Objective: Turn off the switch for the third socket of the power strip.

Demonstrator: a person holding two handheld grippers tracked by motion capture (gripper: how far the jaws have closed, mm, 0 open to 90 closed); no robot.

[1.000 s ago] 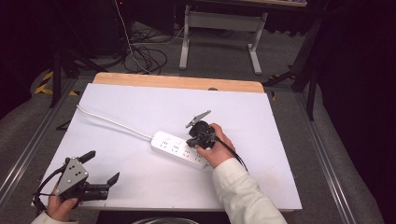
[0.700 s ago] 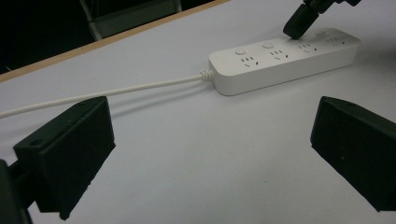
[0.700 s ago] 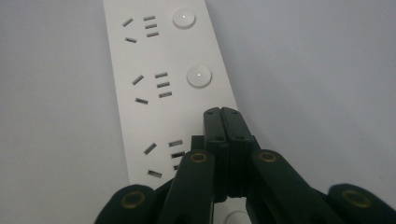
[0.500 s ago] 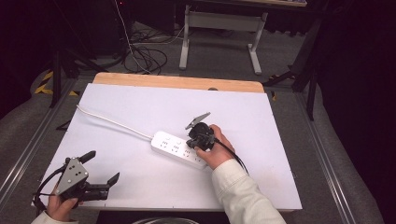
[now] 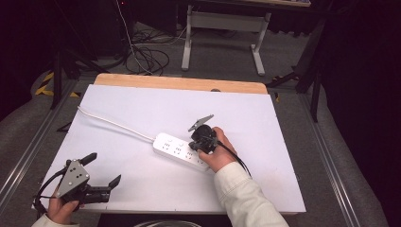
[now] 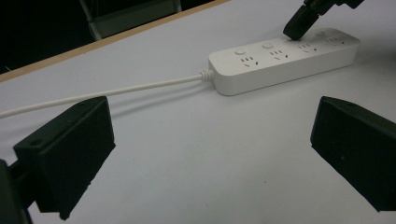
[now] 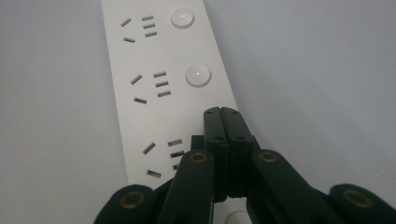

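Power strip lies mid-table. Right gripper, jaws clenched on nothing, tip on a rocker button. Left gripper released, idle near left. Risk: off-centre push slides the unbraced strip, tip skids off

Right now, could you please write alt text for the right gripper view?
The right gripper, jaws shut, presses its tip down on a white power strip beside a round button. The strip lies on a white table.
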